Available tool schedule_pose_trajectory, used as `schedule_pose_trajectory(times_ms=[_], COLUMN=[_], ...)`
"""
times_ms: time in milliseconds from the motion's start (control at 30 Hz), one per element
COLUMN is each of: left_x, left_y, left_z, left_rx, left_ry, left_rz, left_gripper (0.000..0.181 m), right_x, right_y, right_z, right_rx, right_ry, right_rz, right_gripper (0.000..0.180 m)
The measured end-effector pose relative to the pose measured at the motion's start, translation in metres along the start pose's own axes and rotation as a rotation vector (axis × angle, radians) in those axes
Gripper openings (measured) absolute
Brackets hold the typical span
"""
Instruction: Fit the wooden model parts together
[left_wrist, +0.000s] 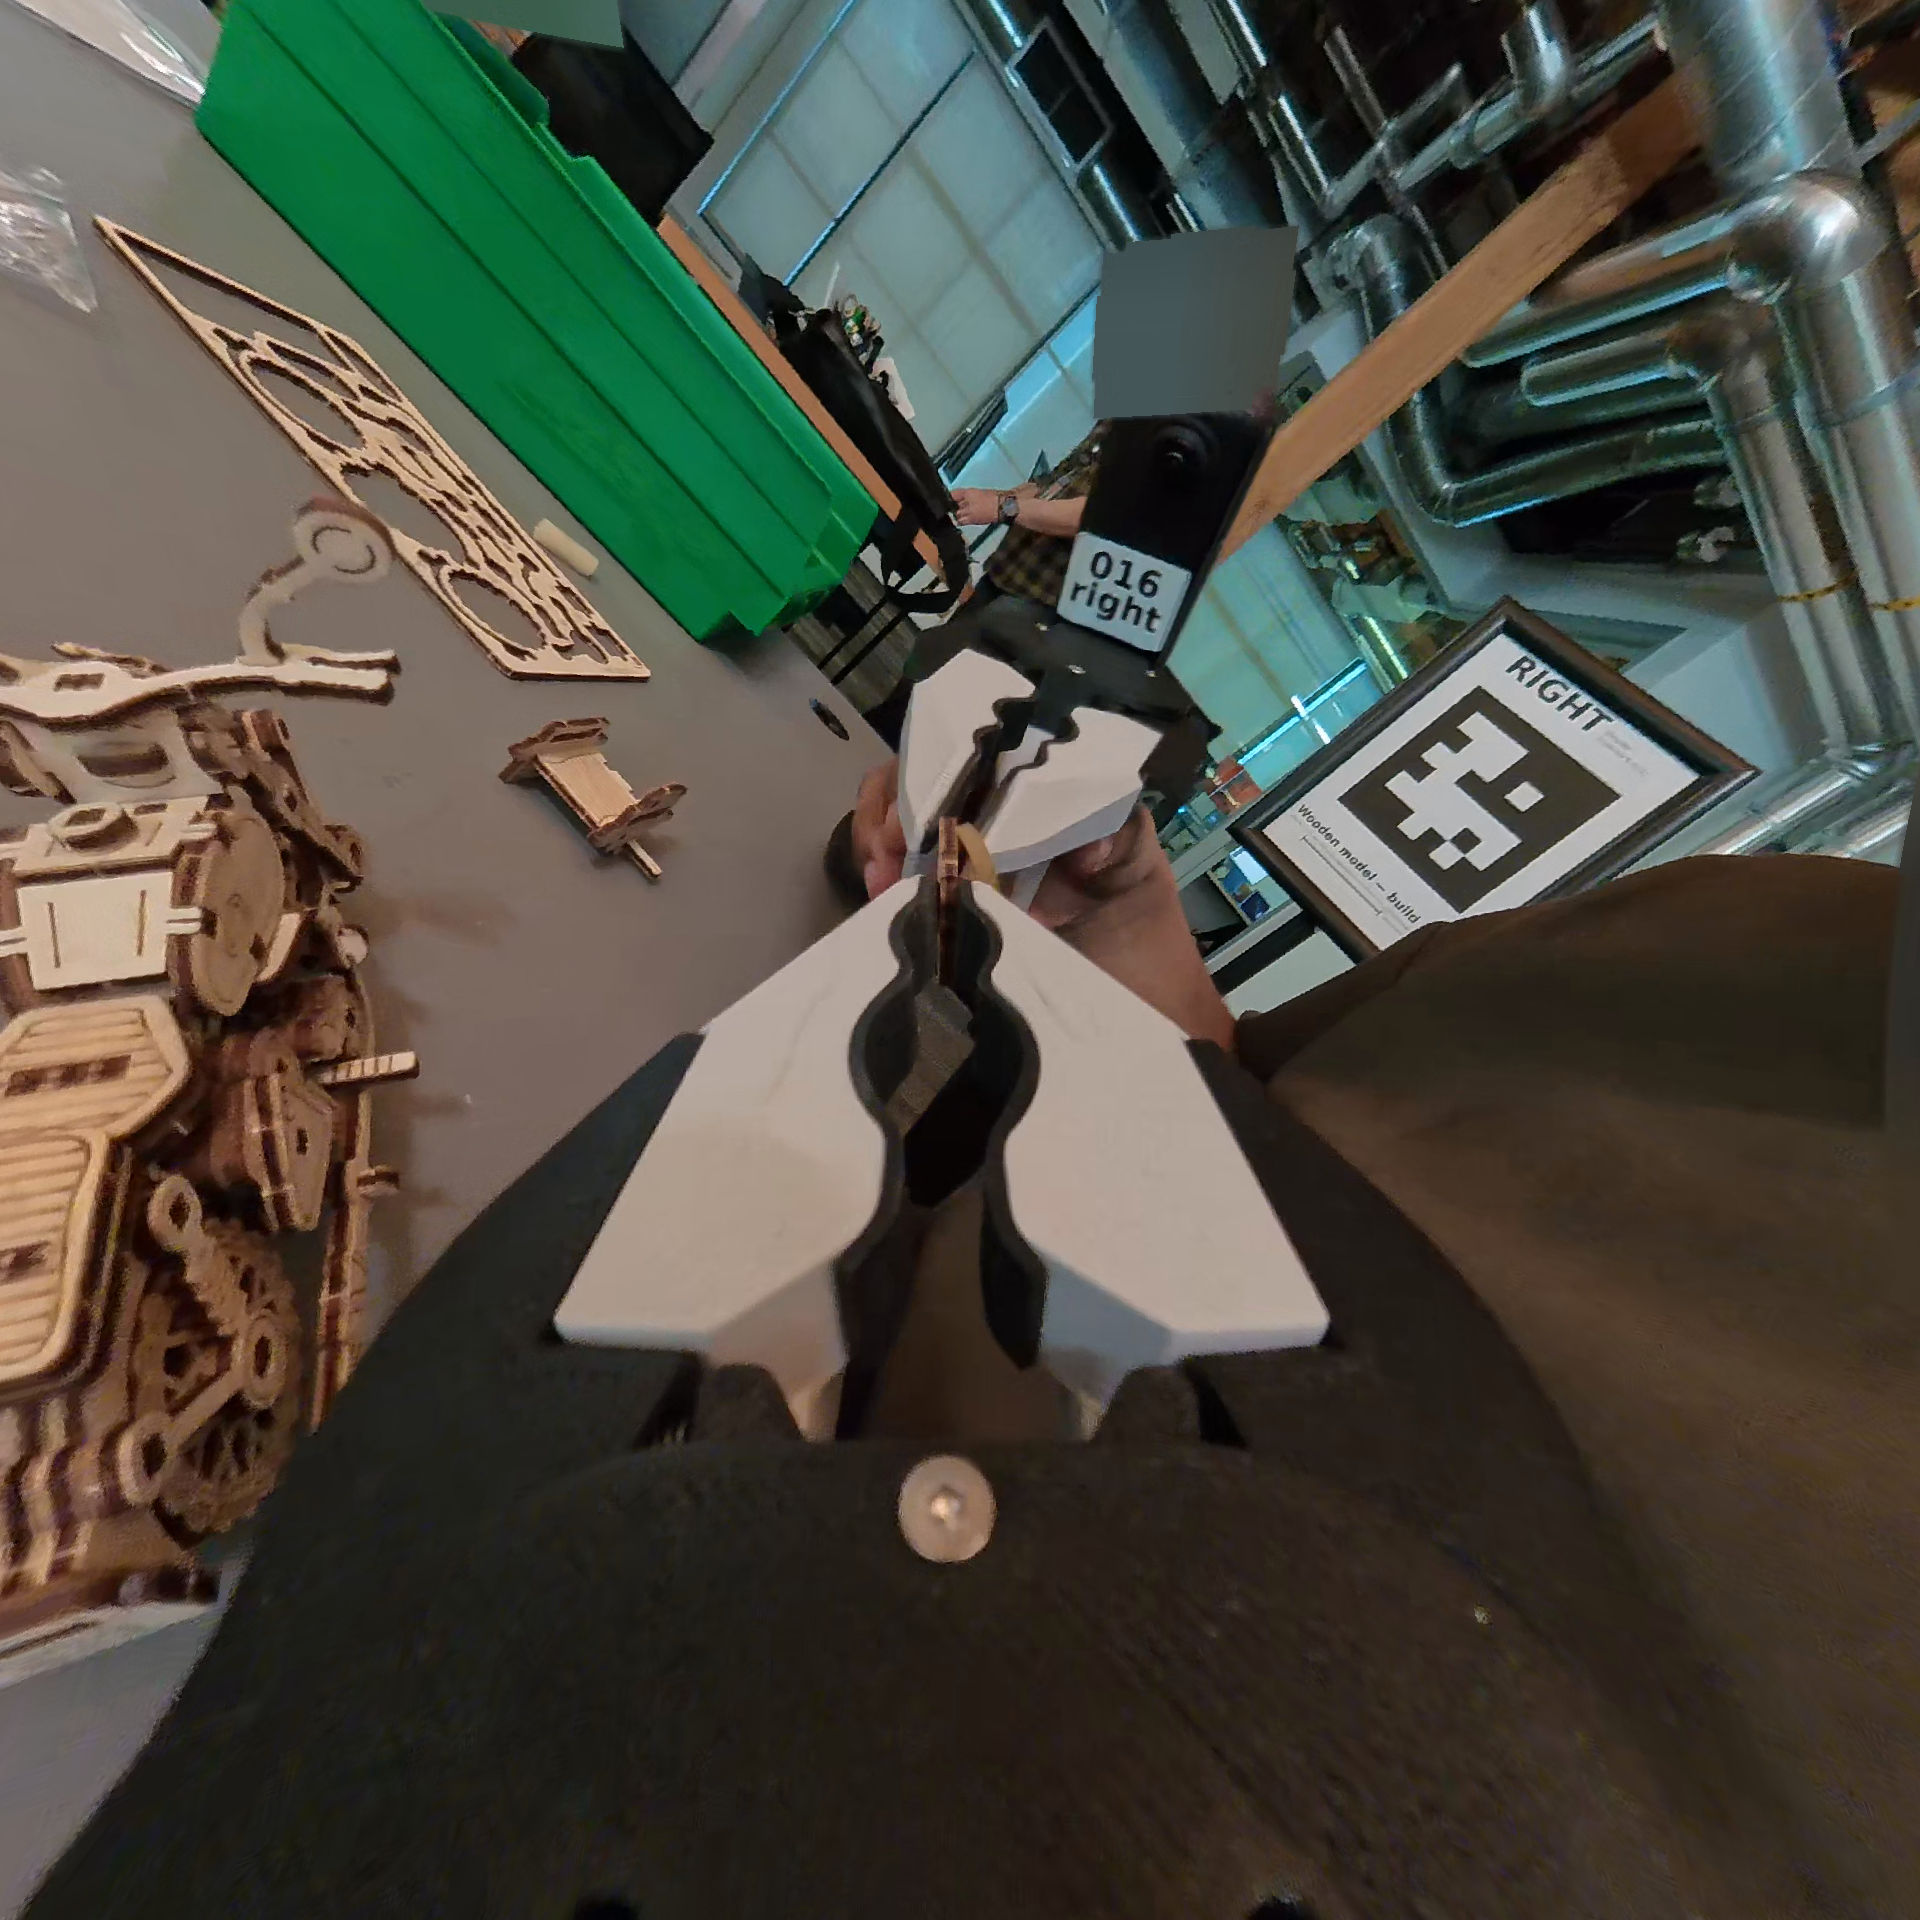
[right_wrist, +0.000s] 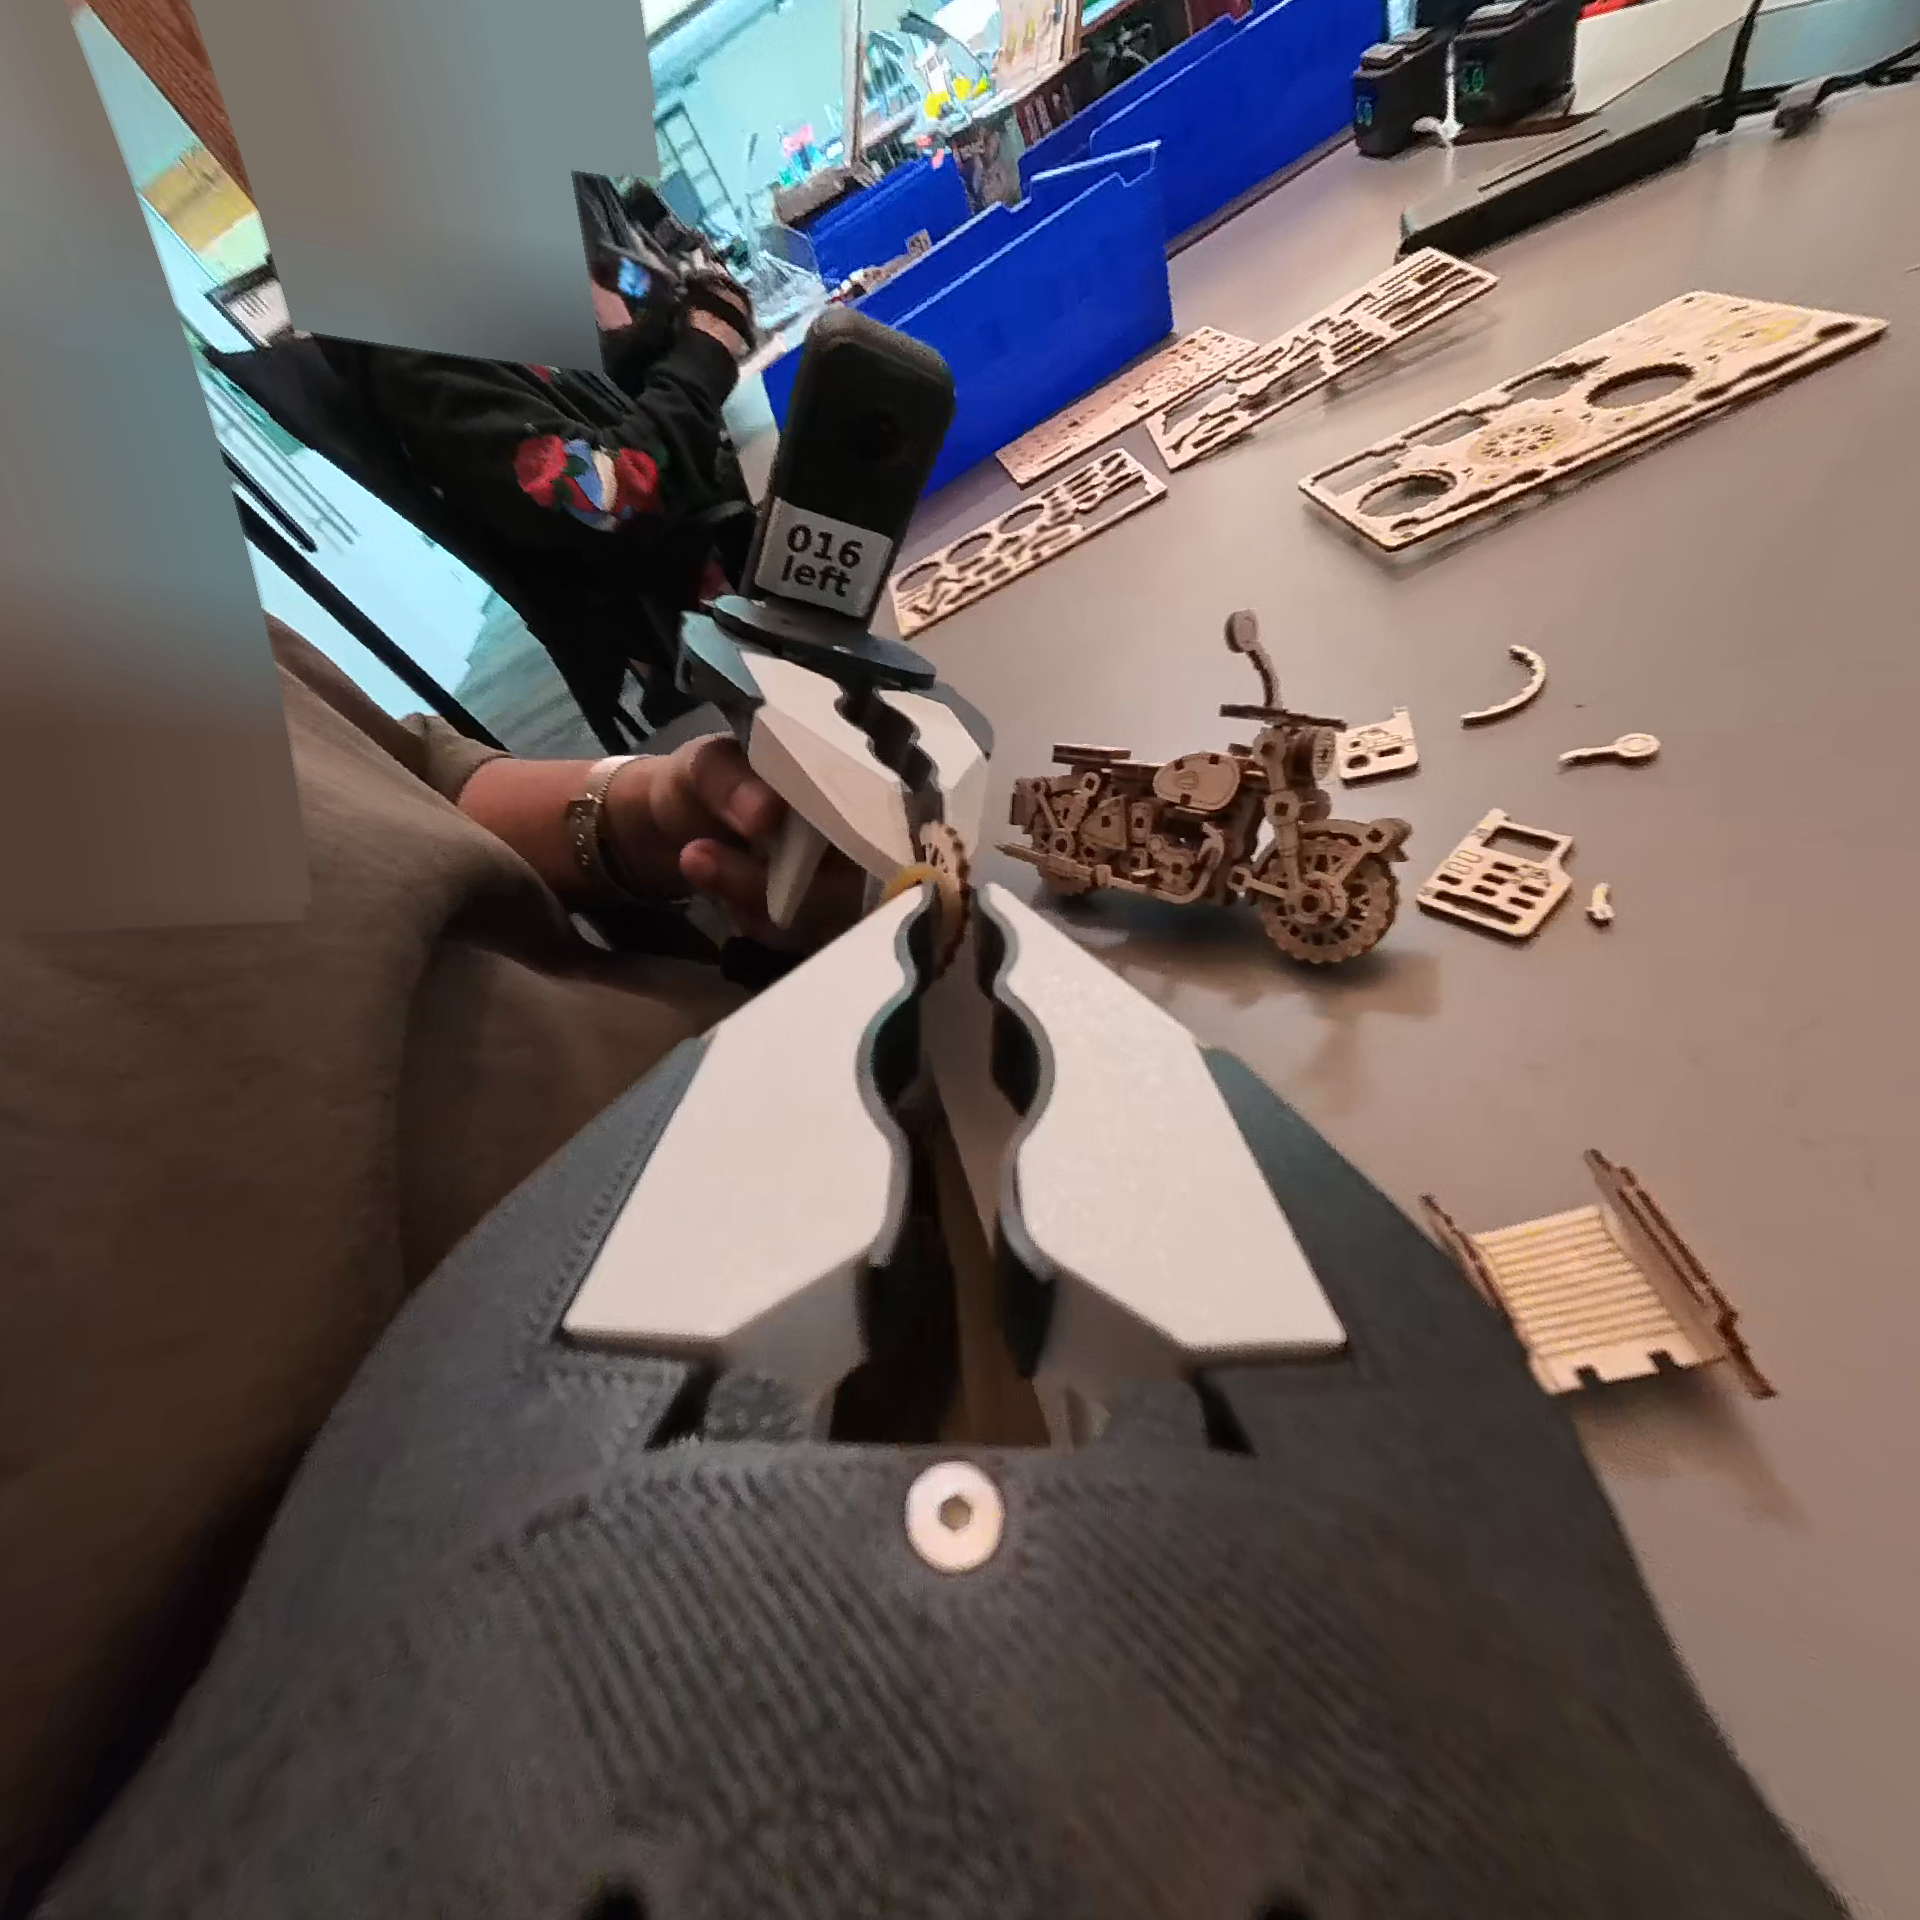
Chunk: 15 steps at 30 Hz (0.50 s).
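Note:
My left gripper (left_wrist: 945, 896) and my right gripper (right_wrist: 951, 906) meet tip to tip above the table edge. Both are shut on a small wooden gear piece (right_wrist: 941, 844), which shows edge-on between the left tips (left_wrist: 948, 925). I cannot tell whether it is one part or two pressed together. A yellowish rubber band (right_wrist: 902, 879) loops beside it and also shows in the left wrist view (left_wrist: 983, 858). The right gripper (left_wrist: 982, 805) faces the left camera; the left gripper (right_wrist: 925, 821) faces the right camera. The wooden motorcycle model (right_wrist: 1195, 821) stands on the grey table (right_wrist: 1558, 1039), to the left in the left wrist view (left_wrist: 156, 1039).
A small slatted wooden sub-assembly (right_wrist: 1590, 1278) lies near the front, also (left_wrist: 592, 779). Punched-out plywood sheets (right_wrist: 1558, 426) and loose parts (right_wrist: 1496, 873) lie behind the motorcycle. A green bin (left_wrist: 520, 312), blue bins (right_wrist: 1039, 281) and a framed marker sign (left_wrist: 1486, 790) border the area. Another person sits behind. Both grippers' tips are close together, under 4 cm apart.

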<state>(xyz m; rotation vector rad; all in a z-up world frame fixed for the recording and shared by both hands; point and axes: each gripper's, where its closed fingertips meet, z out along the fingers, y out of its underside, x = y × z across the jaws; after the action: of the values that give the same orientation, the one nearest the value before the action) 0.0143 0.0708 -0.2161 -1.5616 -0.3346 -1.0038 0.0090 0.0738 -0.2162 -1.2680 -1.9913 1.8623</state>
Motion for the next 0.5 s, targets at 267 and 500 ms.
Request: schedule_pose_trajectory(times_ms=[267,500], left_x=[0.0032,0.0045], left_y=[-0.0019,-0.002], left_z=[-0.0003,-0.0001], left_rx=[0.015,0.016], left_ry=[0.03,0.037], left_rz=[-0.029,-0.027], left_gripper=[0.0,0.0], right_x=[-0.0014,-0.003], right_y=[-0.0045,-0.0045], right_z=[-0.0028,-0.0023], right_rx=[0.032,0.029], right_ry=[-0.025,-0.031], right_rz=[0.03,0.026], right_gripper=[0.005,0.004])
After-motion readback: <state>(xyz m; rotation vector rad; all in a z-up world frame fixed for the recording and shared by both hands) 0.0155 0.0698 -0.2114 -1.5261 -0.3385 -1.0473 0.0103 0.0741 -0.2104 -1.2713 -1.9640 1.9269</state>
